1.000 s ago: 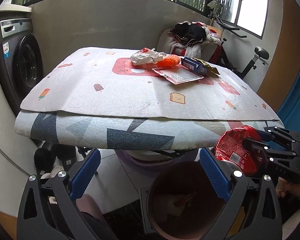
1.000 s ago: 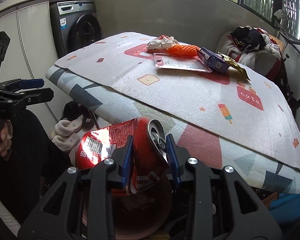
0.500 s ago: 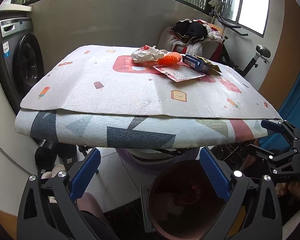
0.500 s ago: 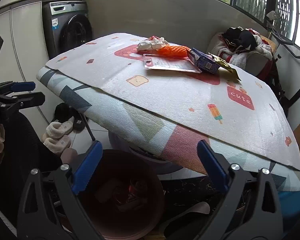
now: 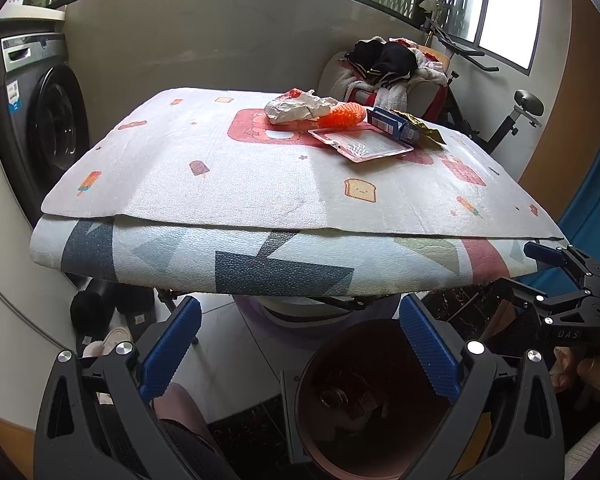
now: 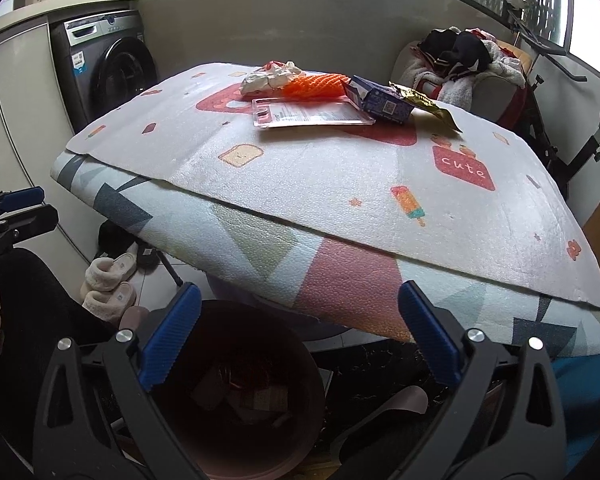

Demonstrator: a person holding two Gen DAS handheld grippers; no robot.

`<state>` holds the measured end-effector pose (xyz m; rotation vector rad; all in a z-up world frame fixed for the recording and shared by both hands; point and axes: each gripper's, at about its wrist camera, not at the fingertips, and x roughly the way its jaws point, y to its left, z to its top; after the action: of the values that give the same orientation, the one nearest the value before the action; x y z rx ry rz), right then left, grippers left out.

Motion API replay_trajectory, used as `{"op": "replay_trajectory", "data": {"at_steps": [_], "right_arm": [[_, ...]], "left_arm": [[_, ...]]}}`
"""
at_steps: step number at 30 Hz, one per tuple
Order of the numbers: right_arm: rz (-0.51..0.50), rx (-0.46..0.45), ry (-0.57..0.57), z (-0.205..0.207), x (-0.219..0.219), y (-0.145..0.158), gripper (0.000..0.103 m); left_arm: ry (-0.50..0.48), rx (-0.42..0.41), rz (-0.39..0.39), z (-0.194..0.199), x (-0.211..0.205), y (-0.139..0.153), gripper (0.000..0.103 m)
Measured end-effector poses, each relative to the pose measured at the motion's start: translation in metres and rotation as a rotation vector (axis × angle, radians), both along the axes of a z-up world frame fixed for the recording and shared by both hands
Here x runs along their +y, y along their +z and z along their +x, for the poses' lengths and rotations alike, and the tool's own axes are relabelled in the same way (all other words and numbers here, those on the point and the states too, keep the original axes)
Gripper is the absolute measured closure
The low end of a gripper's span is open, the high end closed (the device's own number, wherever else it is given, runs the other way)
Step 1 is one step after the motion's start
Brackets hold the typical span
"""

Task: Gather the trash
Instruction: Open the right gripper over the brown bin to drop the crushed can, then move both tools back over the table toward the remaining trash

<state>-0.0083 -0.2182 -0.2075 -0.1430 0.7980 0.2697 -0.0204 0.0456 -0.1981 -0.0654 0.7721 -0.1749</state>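
A dark red trash bin [image 5: 364, 408] [image 6: 240, 392] stands on the floor under the table's front edge, with trash inside. My left gripper [image 5: 300, 344] is open and empty above it. My right gripper [image 6: 300, 340] is open and empty above the bin too; it also shows in the left wrist view [image 5: 540, 276]. On the table's far side lie a crumpled white wrapper [image 5: 300, 108] [image 6: 272, 76], an orange net [image 5: 342, 114] [image 6: 316, 84], a flat pink-edged package [image 5: 364, 144] [image 6: 312, 114], a blue box [image 5: 392, 124] [image 6: 380, 100] and a gold wrapper [image 5: 420, 128] [image 6: 424, 104].
The table [image 5: 220, 184] [image 6: 340, 184] is covered by patterned foam mats. A washing machine [image 5: 40, 120] [image 6: 104, 64] stands at left. A chair piled with clothes [image 5: 384, 68] and an exercise bike [image 5: 512, 120] stand behind. Slippers [image 6: 108, 280] lie on the floor.
My right gripper opened and let go of the red crushed can, which dropped into the bin. The right gripper then rose a little. The left gripper stayed open.
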Motion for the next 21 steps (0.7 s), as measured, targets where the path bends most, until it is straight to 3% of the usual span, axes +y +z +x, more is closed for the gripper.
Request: {"op": "replay_trajectory", "data": {"at_steps": [21], "right_arm": [[-0.004, 0.013, 0.001, 0.0033, 0.0018, -0.0020, 0.006]], "left_arm": [[0.013, 0.018, 0.010, 0.0031, -0.0027, -0.0029, 0.006]]}}
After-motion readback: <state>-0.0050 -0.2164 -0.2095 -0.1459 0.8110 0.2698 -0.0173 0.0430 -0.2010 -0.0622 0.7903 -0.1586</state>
